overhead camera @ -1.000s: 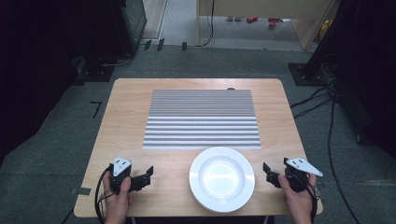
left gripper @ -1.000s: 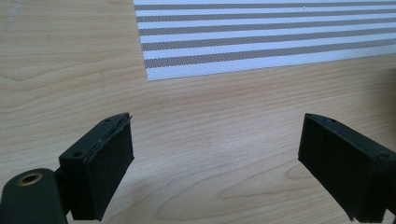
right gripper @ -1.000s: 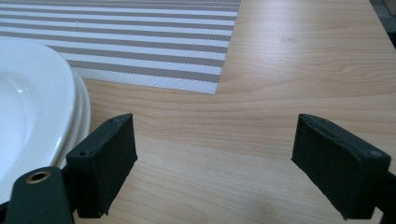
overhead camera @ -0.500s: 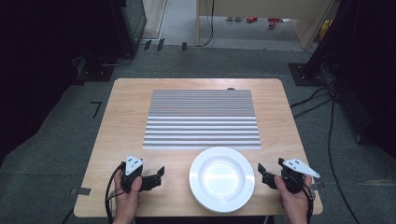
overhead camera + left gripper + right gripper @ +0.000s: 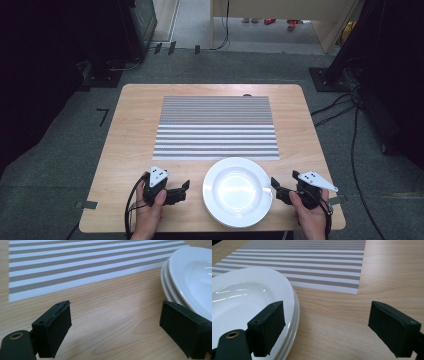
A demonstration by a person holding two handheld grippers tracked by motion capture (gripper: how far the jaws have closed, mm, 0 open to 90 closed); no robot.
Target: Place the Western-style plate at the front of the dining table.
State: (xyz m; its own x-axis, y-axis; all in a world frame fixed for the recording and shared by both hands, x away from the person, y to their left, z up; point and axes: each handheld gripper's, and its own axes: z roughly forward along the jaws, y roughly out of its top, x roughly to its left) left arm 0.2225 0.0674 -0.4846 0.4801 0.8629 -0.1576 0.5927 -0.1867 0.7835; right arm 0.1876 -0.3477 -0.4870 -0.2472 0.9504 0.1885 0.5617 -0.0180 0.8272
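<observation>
Nothing is gripped yet: the stack of white plates [image 5: 238, 190] sits just below the striped placemat [image 5: 216, 127], flanked by the left gripper [image 5: 182, 190] and right gripper [image 5: 274, 186], fingers apart, lifting and placing still ahead.

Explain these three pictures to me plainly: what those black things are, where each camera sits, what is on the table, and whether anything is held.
There is no robot. A person holds a two-jaw hand tool in each hand: the left gripper and the right gripper. One picture looks down from above the table. The other two come from cameras riding on the grippers, so the black blocks at the bottom are that gripper's own jaws. On the wood lie a striped placemat and a stack of white plates between the grippers. Both pairs of jaws stand wide apart; nothing is held.
</observation>
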